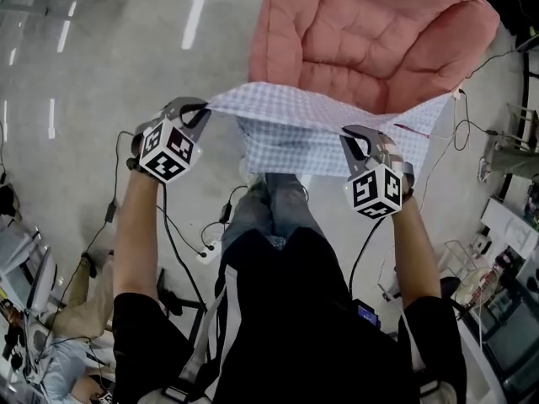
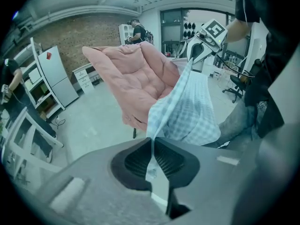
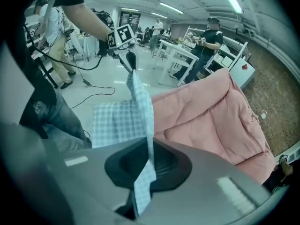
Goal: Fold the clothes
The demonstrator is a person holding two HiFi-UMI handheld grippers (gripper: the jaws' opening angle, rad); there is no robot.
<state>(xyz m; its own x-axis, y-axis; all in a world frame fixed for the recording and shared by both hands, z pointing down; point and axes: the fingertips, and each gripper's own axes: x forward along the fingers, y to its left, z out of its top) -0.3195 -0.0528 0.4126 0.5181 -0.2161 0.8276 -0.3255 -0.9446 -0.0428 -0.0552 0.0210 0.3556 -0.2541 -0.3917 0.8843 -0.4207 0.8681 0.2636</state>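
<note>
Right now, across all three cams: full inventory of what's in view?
checked cloth: 1, light blue and white, stretched in the air between the two grippers
padded cushion: 1, pink, quilted, beyond and below the cloth
floor: grey, glossy, all around
cables: several, black, on the floor near the person's feet
power strip: 1, white, on the floor left of the legs
tables: several, white-framed, background of the right gripper view
bystanders: at least three, background of both gripper views
left gripper: grey, shut on one end of the cloth's top edge
right gripper: grey, shut on the other end
legs: the person's own, jeans, under the cloth
</note>
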